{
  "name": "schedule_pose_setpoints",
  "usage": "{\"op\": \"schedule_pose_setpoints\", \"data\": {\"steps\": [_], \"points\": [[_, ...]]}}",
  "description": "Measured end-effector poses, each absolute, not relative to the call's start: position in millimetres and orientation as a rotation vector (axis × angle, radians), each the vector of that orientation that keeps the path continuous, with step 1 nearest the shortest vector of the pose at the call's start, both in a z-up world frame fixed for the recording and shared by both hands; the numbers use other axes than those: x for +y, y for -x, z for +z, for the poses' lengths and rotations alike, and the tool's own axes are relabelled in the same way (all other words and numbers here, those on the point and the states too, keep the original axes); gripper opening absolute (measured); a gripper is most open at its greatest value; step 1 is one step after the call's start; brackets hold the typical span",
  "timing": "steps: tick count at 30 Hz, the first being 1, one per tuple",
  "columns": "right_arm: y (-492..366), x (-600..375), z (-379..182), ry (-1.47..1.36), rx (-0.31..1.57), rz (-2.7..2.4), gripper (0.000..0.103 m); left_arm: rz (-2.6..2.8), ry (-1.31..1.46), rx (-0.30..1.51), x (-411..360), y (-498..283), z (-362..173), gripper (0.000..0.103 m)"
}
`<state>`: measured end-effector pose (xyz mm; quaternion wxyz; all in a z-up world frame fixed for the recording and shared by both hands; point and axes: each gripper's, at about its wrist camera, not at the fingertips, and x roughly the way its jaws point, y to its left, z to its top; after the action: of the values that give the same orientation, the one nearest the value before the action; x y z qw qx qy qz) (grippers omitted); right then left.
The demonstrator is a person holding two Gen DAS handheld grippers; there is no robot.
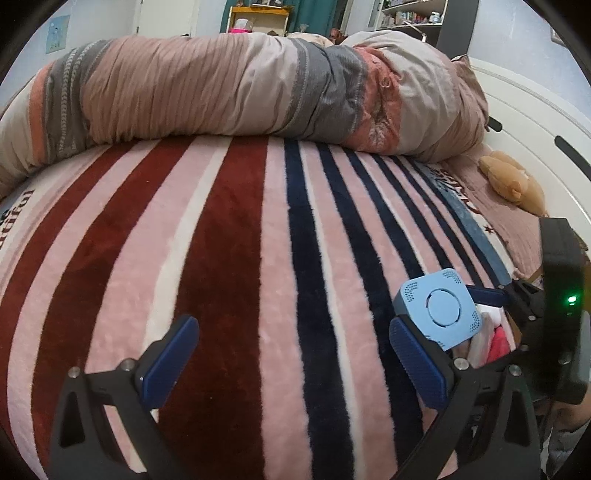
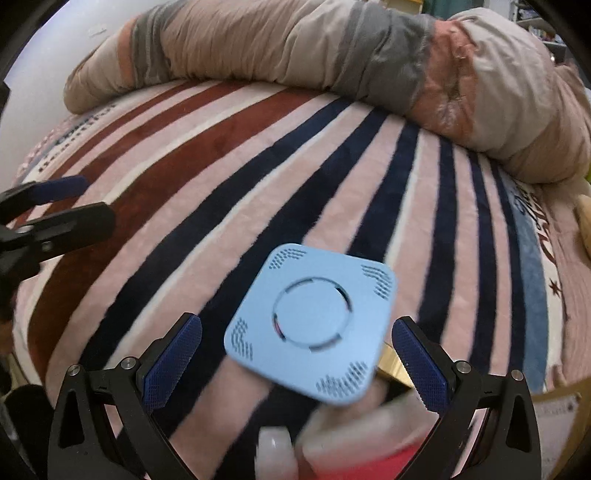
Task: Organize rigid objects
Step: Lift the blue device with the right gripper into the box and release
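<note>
A light-blue square device with a round centre and vented corners [image 2: 312,323] lies between the wide-open fingers of my right gripper [image 2: 295,354], touching neither pad, above a blurred pink and white thing [image 2: 332,446] at the bed's near edge. In the left wrist view the same device [image 1: 437,308] shows at the right, just beyond my left gripper's right fingertip [image 1: 417,365], with the right gripper [image 1: 517,295] behind it. My left gripper [image 1: 291,358] is open and empty over the striped blanket [image 1: 236,258]. It also shows in the right wrist view [image 2: 55,206].
A rolled striped duvet [image 1: 221,92] lies across the far side of the bed. A tan plush toy [image 1: 513,181] sits by the white headboard [image 1: 535,122] at right. Shelves [image 1: 258,18] stand in the background.
</note>
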<state>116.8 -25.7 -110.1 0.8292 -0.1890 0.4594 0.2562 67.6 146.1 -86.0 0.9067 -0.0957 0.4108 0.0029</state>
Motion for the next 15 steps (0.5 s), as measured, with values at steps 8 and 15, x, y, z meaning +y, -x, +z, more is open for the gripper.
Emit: {"op": "schedule_pose_setpoints", "data": {"steps": [8,15], "points": [[-100.3,-16.8,-111.9,0.409,0.963,0.672,0.082,-0.088,0.337,0.859,156.4,-62.0,-88.9,0.103],[-82.4,-20.7,-132.8,0.395,1.047,0.817,0.085,-0.15,0.375,0.86,152.1,-61.4,-89.4,0.102]]}}
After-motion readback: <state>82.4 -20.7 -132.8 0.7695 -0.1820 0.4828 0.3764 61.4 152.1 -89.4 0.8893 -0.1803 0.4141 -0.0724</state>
